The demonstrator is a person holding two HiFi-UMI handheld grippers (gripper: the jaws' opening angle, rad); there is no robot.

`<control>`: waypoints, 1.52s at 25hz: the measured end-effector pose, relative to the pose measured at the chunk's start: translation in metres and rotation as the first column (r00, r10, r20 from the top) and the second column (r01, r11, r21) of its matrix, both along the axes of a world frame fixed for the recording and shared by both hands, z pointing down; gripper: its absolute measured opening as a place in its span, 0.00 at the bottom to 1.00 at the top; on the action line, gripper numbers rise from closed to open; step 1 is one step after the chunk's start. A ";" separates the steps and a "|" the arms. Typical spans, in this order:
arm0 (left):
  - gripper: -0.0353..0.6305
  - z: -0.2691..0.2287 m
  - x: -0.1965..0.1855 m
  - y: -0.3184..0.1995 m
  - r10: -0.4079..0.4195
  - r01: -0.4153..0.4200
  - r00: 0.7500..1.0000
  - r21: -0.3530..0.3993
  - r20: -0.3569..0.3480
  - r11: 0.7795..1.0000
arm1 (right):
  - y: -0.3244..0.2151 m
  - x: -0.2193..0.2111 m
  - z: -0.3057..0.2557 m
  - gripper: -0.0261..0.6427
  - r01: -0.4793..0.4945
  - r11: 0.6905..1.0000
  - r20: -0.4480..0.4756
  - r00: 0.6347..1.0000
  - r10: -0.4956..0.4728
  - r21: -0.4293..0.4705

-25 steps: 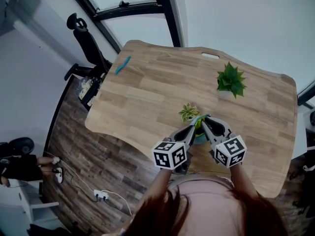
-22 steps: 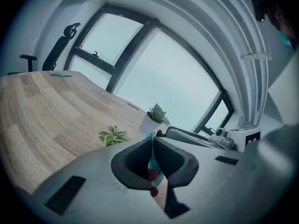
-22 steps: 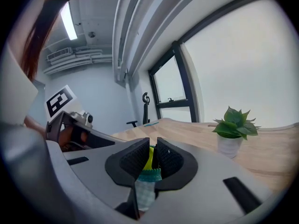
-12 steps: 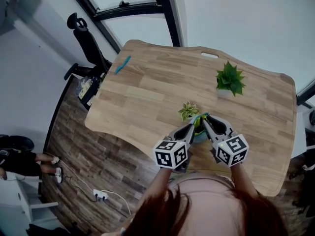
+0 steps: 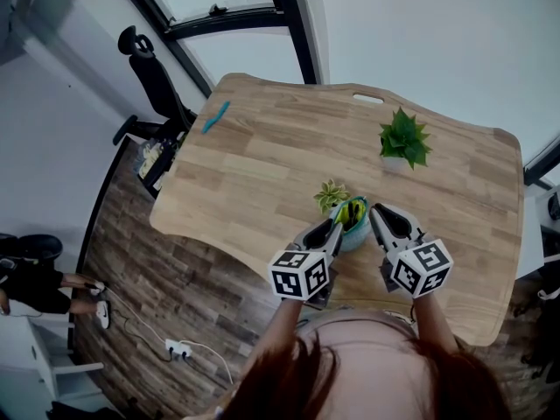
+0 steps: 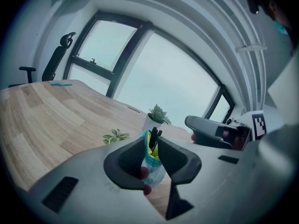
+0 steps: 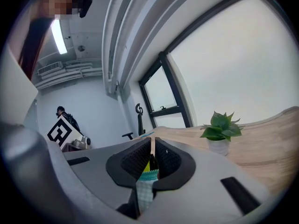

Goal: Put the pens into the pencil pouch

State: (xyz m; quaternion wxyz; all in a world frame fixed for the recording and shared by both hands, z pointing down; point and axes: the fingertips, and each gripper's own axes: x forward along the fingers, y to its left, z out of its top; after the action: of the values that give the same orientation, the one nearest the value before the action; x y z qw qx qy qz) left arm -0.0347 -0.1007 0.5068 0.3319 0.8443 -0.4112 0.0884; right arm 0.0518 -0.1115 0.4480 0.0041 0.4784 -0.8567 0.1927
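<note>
pencil pouch (image 5: 353,234) upright near table (image 5: 262,160) front edge, mouth up to take pens, i judge | teal rim, pale checked body, yellow and dark pens (image 5: 352,213) poking out | left gripper (image 6: 152,142) jaws just opened, released, pouch between | right gripper (image 7: 153,146) just closed to a slit, empty, beside pouch
</note>
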 end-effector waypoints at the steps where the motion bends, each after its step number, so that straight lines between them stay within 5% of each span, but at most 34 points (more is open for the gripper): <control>1: 0.15 -0.001 -0.001 0.001 -0.007 0.007 1.000 0.003 0.000 1.000 | 0.002 0.001 -0.001 0.07 -0.007 1.000 0.001 1.000 0.007 0.001; 13: 0.15 -0.035 -0.016 0.009 -0.129 0.126 0.991 0.143 0.015 0.982 | 0.027 0.019 -0.007 0.04 -0.037 0.999 -0.032 0.999 0.037 -0.018; 29: 0.06 -0.071 0.001 0.060 -0.190 0.176 0.981 0.255 0.031 0.951 | 0.066 0.026 -0.028 0.04 0.062 0.998 -0.050 0.997 -0.060 0.029; 38: 0.06 -0.112 0.016 0.074 -0.132 0.077 0.983 0.374 0.124 0.924 | 0.078 0.030 -0.067 0.04 0.037 0.991 -0.111 0.994 -0.022 0.131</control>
State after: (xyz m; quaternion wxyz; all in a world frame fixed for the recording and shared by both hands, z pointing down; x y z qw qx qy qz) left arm -0.0183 -0.0268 0.3944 0.1411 0.8594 -0.4885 0.0540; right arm 0.0817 -0.0336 0.3811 0.0220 0.4748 -0.8731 0.1089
